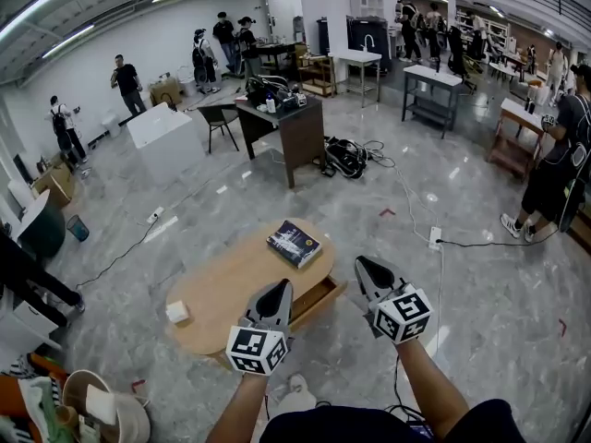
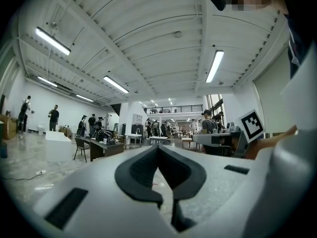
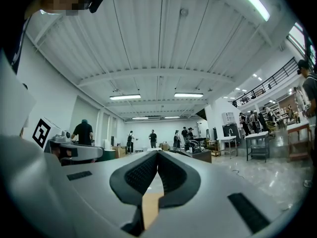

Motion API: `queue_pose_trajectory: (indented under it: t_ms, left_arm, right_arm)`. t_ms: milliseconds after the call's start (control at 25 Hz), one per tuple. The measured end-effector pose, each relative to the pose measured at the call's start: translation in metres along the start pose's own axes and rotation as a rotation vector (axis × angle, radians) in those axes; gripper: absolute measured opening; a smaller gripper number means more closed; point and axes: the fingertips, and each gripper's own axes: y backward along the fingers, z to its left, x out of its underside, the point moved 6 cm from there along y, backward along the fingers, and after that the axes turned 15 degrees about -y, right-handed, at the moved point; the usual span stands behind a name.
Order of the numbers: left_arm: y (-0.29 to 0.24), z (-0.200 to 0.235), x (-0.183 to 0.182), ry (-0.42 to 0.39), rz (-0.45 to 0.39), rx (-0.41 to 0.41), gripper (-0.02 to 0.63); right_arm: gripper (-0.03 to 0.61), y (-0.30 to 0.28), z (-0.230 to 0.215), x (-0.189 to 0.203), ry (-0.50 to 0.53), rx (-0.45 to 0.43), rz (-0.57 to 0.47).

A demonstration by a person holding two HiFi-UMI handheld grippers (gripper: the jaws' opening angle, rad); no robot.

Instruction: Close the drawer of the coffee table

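- The drawer [image 1: 316,299] is standing pulled out of the near-right side of the low oval wooden bench [image 1: 231,284], opening toward the person.
- A dark book [image 1: 295,244] is lying on the bench top above the drawer, and a small white block [image 1: 176,311] is sitting near the left end. Neither is blocking the drawer.
- The left claw [image 1: 277,292] is hovering over the bench's near edge, just left of the drawer. Its jaws are pressing together at the tips with nothing between them.
- The right claw [image 1: 369,270] is hanging to the right of the drawer, off the bench, and its jaws are likewise pressing together on nothing.
- Both are pointing up and out into the hall and touching nothing, so the approach seems to be the step in hand. The push is not yet begun.
- Next, one claw is likely going to need to tilt down to the drawer front, meet it squarely and push straight in toward the bench.
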Motion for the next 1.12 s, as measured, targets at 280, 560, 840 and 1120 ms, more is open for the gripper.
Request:
queue_pose_trajectory:
  t_ms: [280,560,840,1120]
  left_arm:
    - [-0.024,0.032,0.002,0.016,-0.011,0.017,0.0]
    - [-0.04,0.067,0.003,0.02,-0.021,0.031,0.0]
    - [-0.051,0.108,0.011,0.032,-0.018,0.042,0.0]
    - [-0.066,0.14,0.019,0.032,-0.025,0.06,0.0]
  right_arm:
    - [0.018,-0.035,-0.004,-0.003,0.001,0.023,0.006]
    - [0.018,-0.069,-0.004,-0.008,0.005,0.04,0.008]
    - [0.017,-0.11,0.003,-0.005,0.0,0.053,0.01]
    - [0.018,-0.147,0.004,0.0,-0.005,0.066,0.013]
